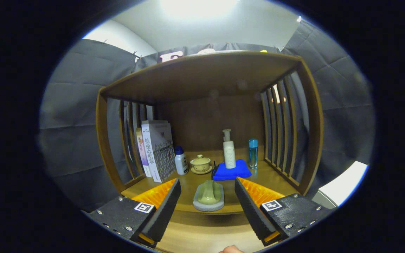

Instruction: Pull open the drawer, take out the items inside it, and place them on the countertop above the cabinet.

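Note:
My gripper (207, 181) is open, its two black-padded fingers (164, 211) spread wide in front of the wooden cabinet. On the countertop (188, 186), a pale green object on a grey dish (209, 196) lies near the front edge. It sits in the gap between my fingers, and neither pad touches it. A band of wood (202, 228) runs below the countertop's edge; I cannot tell whether it is the drawer.
Further back on the countertop stand upright books (156, 151), a small white bottle with a blue cap (180, 161), a lidded tea cup on a saucer (200, 164), a white pump bottle (229, 151) on a blue cloth (232, 172), and a blue bottle (253, 153). Slatted side panels and a wooden top enclose the shelf. A fingertip (231, 249) shows below.

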### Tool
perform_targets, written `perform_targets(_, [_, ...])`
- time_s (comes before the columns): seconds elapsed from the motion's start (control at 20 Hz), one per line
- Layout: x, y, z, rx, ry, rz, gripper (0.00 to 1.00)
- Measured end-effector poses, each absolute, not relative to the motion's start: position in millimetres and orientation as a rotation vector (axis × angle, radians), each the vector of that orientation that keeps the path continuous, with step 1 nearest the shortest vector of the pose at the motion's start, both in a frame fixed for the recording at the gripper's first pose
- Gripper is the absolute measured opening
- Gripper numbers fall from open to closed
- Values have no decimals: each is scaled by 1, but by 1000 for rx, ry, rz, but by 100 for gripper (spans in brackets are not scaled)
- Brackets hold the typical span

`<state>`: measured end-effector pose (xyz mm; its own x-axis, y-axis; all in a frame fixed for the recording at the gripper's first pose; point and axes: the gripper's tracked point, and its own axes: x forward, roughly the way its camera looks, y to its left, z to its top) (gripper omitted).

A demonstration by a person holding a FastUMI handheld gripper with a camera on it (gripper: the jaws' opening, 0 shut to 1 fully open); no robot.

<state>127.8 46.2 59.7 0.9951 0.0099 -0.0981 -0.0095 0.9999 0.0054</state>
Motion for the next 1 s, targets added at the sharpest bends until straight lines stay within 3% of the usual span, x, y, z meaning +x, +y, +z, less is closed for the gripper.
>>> perform_targets(1.0, [-6,78,-4,1,79,83,95])
